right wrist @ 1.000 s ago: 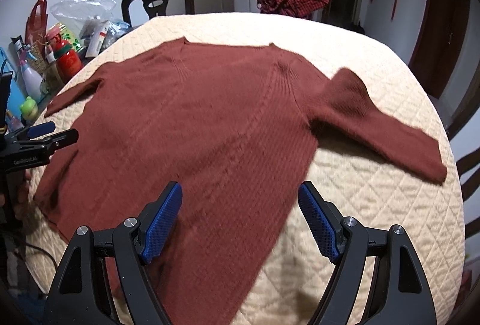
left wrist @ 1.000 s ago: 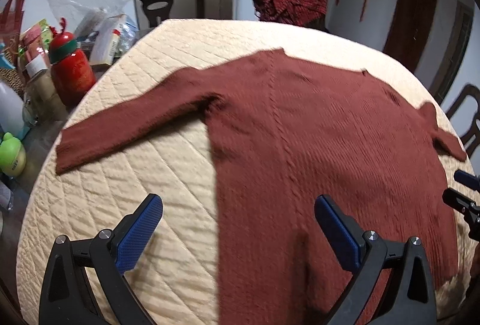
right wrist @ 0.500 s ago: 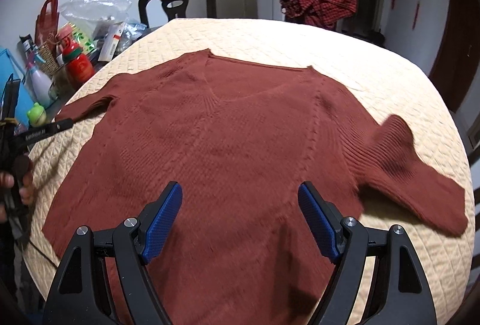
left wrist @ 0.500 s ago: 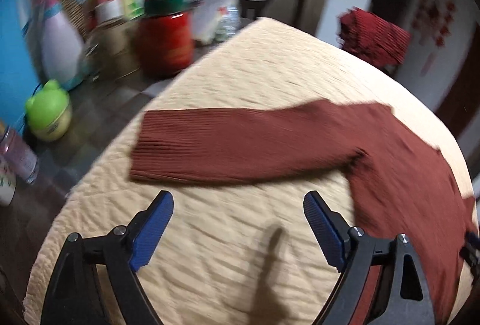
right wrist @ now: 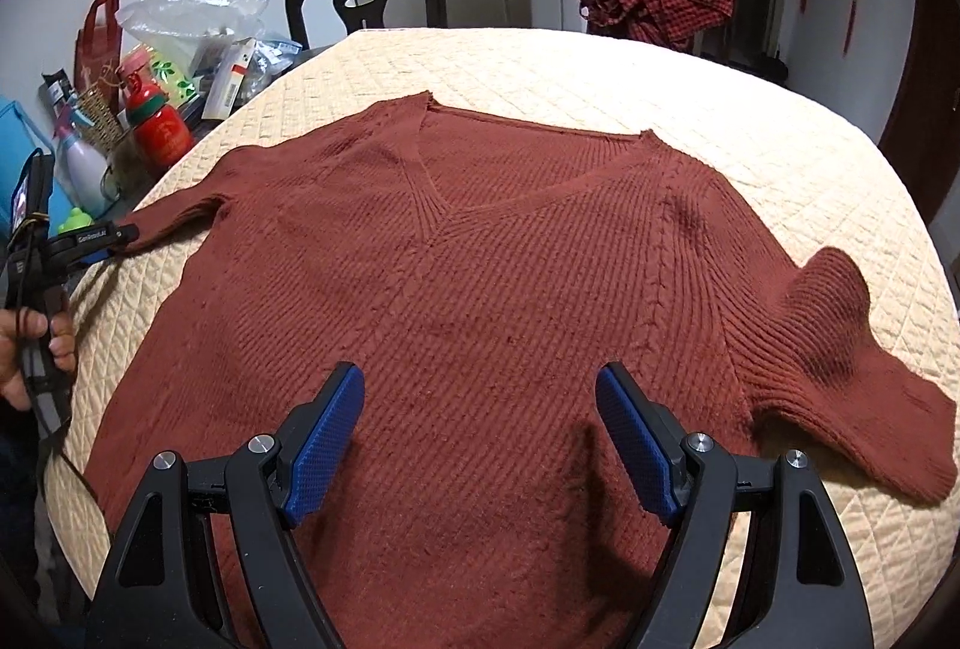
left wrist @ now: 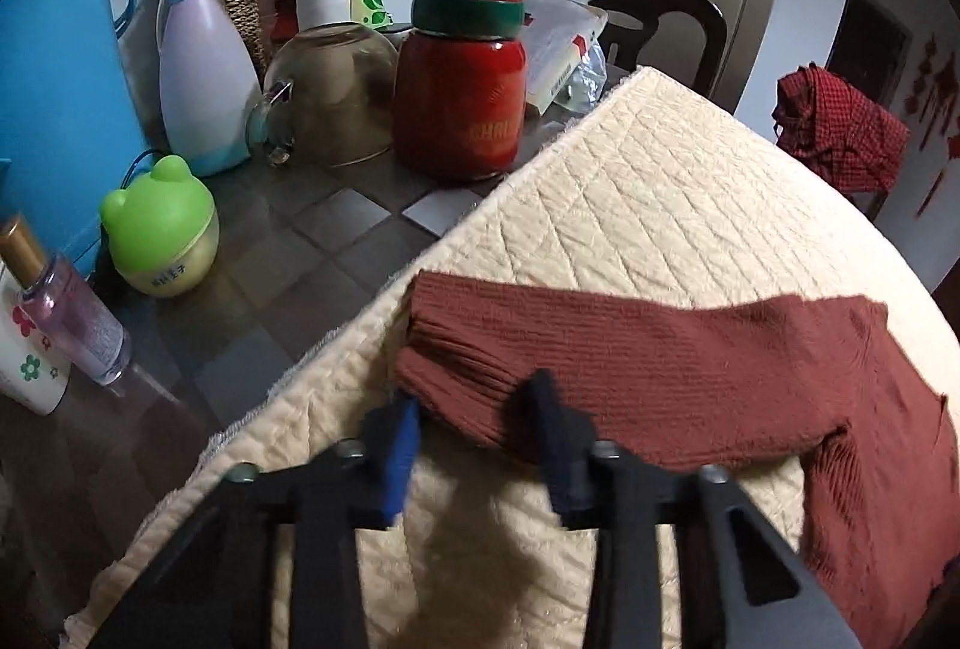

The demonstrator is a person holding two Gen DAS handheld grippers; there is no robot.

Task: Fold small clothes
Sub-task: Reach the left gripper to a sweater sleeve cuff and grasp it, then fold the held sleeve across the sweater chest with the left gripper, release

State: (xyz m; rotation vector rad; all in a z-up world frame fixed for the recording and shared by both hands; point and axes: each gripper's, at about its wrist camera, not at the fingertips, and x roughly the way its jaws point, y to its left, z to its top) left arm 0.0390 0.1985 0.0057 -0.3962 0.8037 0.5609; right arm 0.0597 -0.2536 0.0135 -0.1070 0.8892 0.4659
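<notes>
Narrowed since before, left claw (left wrist: 474,406) straddles the sweater (right wrist: 480,301) cuff; right claw (right wrist: 480,433) hovers spread.

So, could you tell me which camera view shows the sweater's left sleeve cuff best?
The left wrist view: the left sleeve cuff lies close and large, between the fingers of the left gripper. The right wrist view shows it only small at its far left edge, partly hidden by that gripper.
</notes>
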